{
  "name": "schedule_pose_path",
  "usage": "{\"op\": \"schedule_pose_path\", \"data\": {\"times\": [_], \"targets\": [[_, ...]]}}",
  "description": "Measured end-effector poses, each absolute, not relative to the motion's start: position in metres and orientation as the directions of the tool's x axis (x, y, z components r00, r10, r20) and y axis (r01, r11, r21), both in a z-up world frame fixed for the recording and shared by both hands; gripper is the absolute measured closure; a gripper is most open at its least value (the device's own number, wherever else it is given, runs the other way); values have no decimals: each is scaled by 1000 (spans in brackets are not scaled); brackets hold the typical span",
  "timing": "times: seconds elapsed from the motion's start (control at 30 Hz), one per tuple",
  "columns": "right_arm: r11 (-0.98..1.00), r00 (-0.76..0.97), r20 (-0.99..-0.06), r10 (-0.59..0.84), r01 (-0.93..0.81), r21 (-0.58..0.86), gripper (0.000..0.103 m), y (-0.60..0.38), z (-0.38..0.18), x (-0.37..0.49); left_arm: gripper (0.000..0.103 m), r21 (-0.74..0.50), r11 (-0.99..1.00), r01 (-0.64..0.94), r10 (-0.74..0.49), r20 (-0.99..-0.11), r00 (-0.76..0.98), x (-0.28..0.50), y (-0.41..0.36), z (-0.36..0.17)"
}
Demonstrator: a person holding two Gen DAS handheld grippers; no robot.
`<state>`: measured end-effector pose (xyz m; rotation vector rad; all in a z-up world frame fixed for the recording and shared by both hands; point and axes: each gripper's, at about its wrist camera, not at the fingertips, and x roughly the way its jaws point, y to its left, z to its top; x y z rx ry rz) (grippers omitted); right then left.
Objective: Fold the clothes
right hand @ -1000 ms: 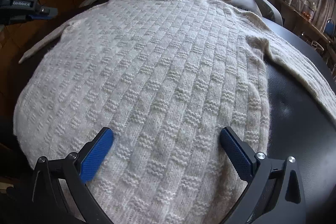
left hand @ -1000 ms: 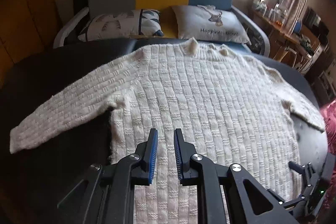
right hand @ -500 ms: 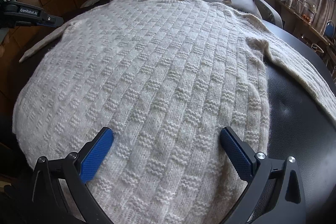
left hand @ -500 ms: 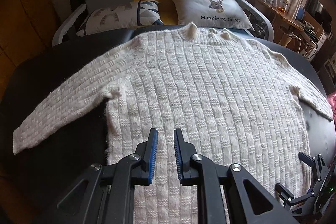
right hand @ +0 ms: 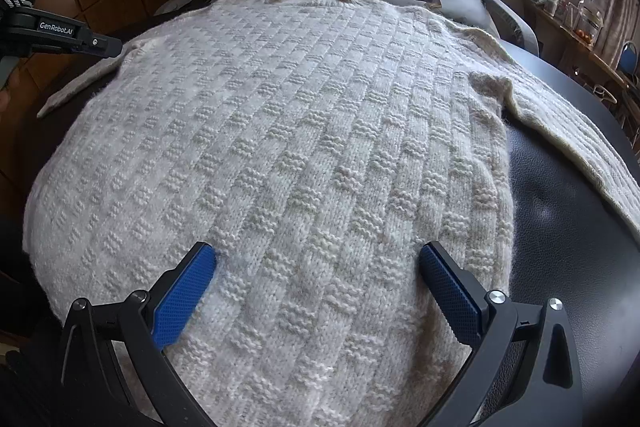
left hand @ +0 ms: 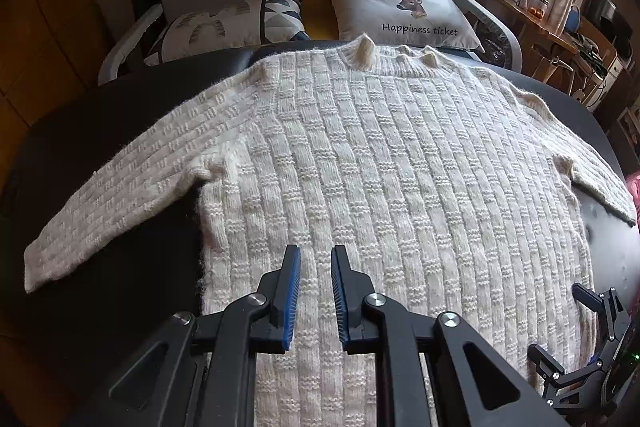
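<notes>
Garment: cream basket-weave knit sweater [left hand: 384, 179] flat on black padded table [left hand: 100, 131], collar far, sleeves out sideways.
Left gripper [left hand: 316, 263]: narrow gap, empty, nearer left sleeve.
Right gripper [right hand: 316, 263]: spread wide, empty, over hem.

"happiness ticket" is printed on a grey cushion [left hand: 404, 13]; "genrobot.ai" marks the left hand-held gripper [right hand: 60, 35], seen from the right wrist.

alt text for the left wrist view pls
A cream knit sweater lies flat, front up, on a dark table, both sleeves spread. The left claw hovers above its lower edge, jaws slightly apart and empty. Two cushions sit on a sofa behind.
</notes>
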<state>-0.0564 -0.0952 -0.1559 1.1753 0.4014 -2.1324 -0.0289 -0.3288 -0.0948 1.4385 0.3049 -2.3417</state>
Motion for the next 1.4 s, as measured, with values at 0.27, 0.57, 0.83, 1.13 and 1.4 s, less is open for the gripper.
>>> {"op": "schedule_pose_path", "data": {"times": [0.27, 0.57, 0.83, 1.13, 1.4], "targets": [[-727, -375, -834, -406, 685, 46, 0, -92, -158, -59, 88, 19, -910, 414, -203, -890, -407, -27, -326, -95], [-730, -371, -837, -401, 682, 48, 0, -96, -160, -60, 88, 26, -914, 406, -204, -893, -401, -27, -324, -96], [-731, -368, -839, -400, 680, 50, 0, -97, -162, -62, 88, 25, -914, 405, -203, -892, -403, -27, -321, -93], [-750, -370, -841, -396, 658, 64, 0, -94, -153, -62, 88, 37, -912, 408, -217, -889, -404, -26, -319, -93], [-757, -382, -844, -377, 652, 43, 0, -91, -166, -61, 88, 54, -900, 432, -276, -838, -471, -15, -321, -90]]}}
